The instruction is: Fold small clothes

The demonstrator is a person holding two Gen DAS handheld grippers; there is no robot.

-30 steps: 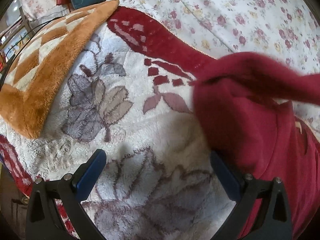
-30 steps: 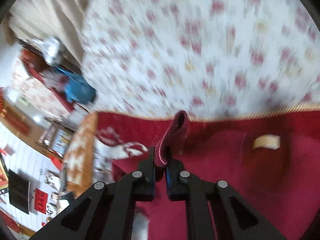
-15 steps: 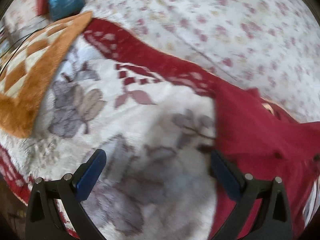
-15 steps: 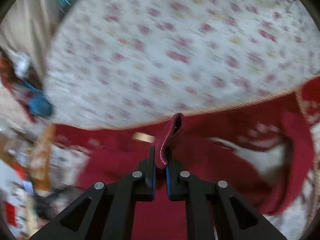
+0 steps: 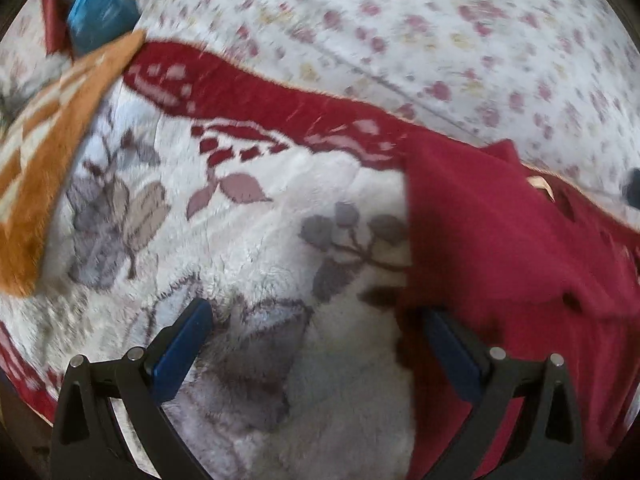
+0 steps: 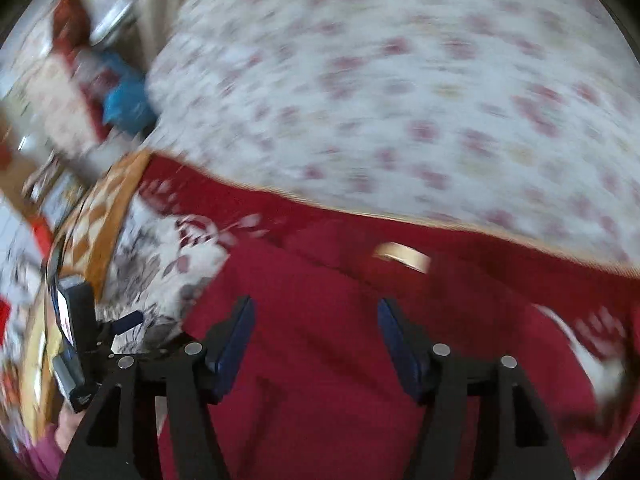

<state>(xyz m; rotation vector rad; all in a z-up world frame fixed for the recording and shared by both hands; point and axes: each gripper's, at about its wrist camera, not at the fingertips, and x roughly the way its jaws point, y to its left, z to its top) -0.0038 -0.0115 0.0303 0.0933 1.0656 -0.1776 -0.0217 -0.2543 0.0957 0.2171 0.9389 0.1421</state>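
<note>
A dark red garment (image 5: 500,240) lies on the fluffy white blanket with grey and red leaves (image 5: 248,248), at the right of the left wrist view. Its pale neck label (image 5: 540,184) shows near the top edge. My left gripper (image 5: 316,344) is open over the blanket, its right finger at the garment's left edge. In the right wrist view the same garment (image 6: 320,340) fills the lower middle, label (image 6: 404,256) at the far side. My right gripper (image 6: 314,340) hovers above it with jaws opening and no fabric pinched between them. The view is blurred.
A flowered bedsheet (image 5: 440,40) covers the far side. An orange checked blanket (image 5: 44,152) lies at the left, a blue bag (image 5: 100,16) beyond it. The other gripper (image 6: 76,340) and a pink sleeve (image 6: 44,452) show at the left of the right wrist view.
My right gripper let go of the red fabric fold it was pinching and its jaws spread. The garment dropped flat onto the blanket. The left gripper shifted a little toward the garment.
</note>
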